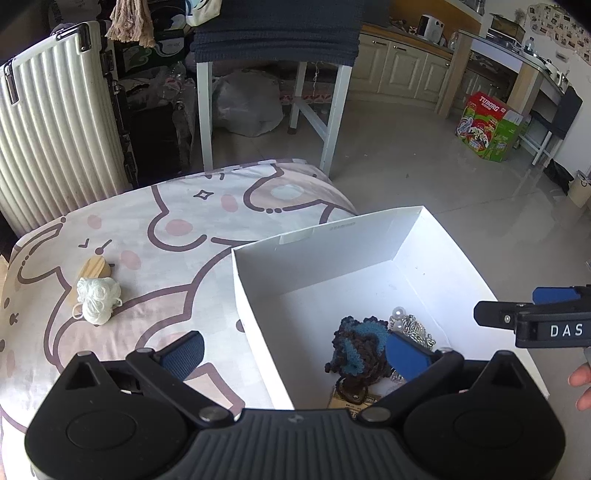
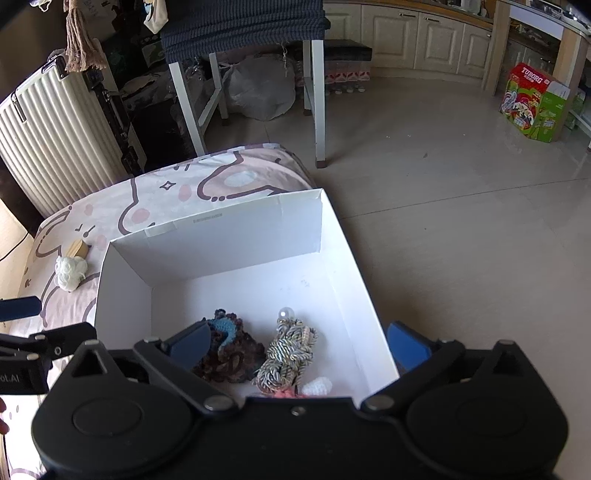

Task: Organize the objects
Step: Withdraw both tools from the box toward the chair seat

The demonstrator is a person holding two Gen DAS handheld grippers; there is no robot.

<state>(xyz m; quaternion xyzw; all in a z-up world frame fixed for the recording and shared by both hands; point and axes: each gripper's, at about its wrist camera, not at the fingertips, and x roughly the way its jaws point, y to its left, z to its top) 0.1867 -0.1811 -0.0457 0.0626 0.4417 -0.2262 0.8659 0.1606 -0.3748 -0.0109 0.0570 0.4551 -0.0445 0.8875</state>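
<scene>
Showing only rightward: pink crochet (image 2: 286, 393)

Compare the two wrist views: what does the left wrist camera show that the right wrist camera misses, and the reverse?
Only the left wrist view shows the white appliance on the kitchen counter and a card under the crochet piece.

Only the right wrist view shows the small white and pink crochet bits at the box's near edge.

Both show the white box, the dark blue-brown crochet piece, the braided cord with a pearl, the white yarn ball beside the wooden block on the patterned cover, and the Tuborg carton.
</scene>
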